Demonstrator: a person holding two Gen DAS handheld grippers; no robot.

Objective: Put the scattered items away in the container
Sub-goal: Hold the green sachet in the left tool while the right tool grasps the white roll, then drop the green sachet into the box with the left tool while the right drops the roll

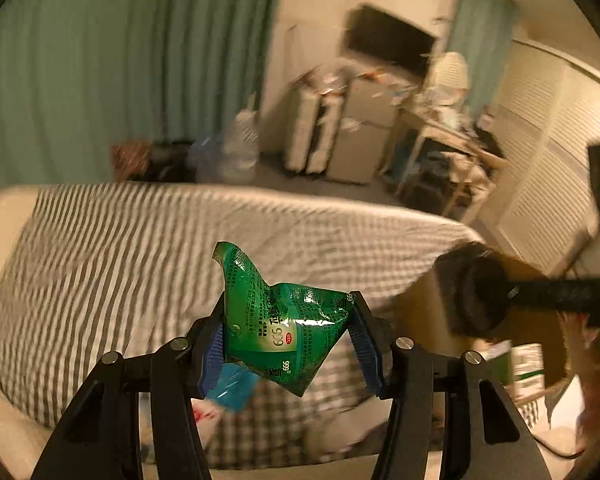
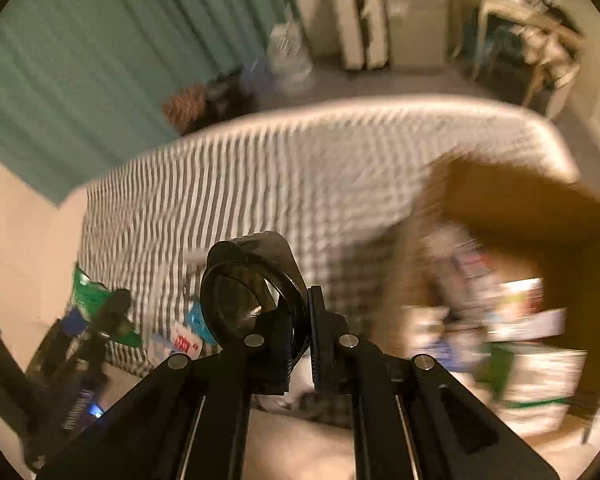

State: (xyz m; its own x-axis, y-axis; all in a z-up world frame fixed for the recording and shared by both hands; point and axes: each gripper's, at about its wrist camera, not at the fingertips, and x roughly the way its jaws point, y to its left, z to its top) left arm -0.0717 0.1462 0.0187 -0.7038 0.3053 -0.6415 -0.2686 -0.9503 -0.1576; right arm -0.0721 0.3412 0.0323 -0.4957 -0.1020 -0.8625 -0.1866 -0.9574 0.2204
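Observation:
My left gripper (image 1: 286,332) is shut on a crumpled green sachet (image 1: 278,314) and holds it above the checked bed cover (image 1: 140,248). My right gripper (image 2: 300,320) is shut on a round black lens-like object (image 2: 244,292); that object also shows at the right of the left wrist view (image 1: 476,290). The brown cardboard box (image 2: 512,216) sits on the bed to the right, with several packets and boxes (image 2: 536,344) inside. A blue packet (image 1: 232,392) and a white packet with red print (image 2: 186,342) lie on the bed near the front edge.
Green curtains (image 1: 120,60) hang behind the bed. A water jug (image 1: 240,144), suitcases (image 1: 312,132) and a cluttered desk (image 1: 452,136) stand on the floor beyond. The left gripper (image 2: 96,320) with its sachet shows at the left of the right wrist view.

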